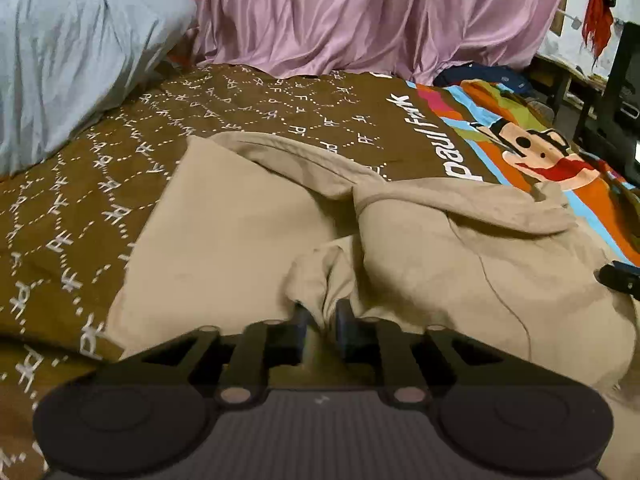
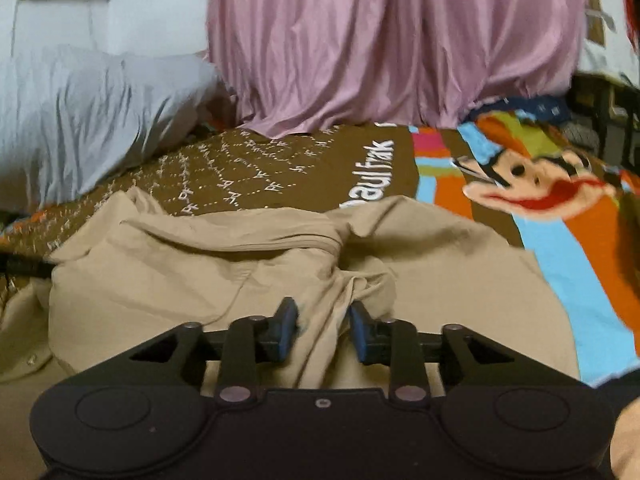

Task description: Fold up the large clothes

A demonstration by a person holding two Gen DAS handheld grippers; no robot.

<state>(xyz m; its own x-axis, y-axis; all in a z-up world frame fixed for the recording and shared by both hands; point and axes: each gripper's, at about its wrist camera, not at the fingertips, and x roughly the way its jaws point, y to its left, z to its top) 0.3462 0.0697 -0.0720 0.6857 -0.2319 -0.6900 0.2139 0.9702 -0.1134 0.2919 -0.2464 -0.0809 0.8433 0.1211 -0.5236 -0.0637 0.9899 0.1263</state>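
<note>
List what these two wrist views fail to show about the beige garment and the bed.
- Beige garment, left wrist view: near edge hidden behind left gripper.
- Right wrist view: its near part is hidden behind right gripper; garment type unclear, bunched.
- Brown bedspread: lettering blurred.
- Bed edges: cut off by both frames.

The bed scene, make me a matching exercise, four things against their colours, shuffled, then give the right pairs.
Things:
1. garment pinched in the left tool
2. curtain
3. pillow
4. bedspread under the garment

Colours:
A. brown with a white dotted pattern
B. pink
C. beige
D. pale grey-blue

Pairs: 1-C, 2-B, 3-D, 4-A
</note>
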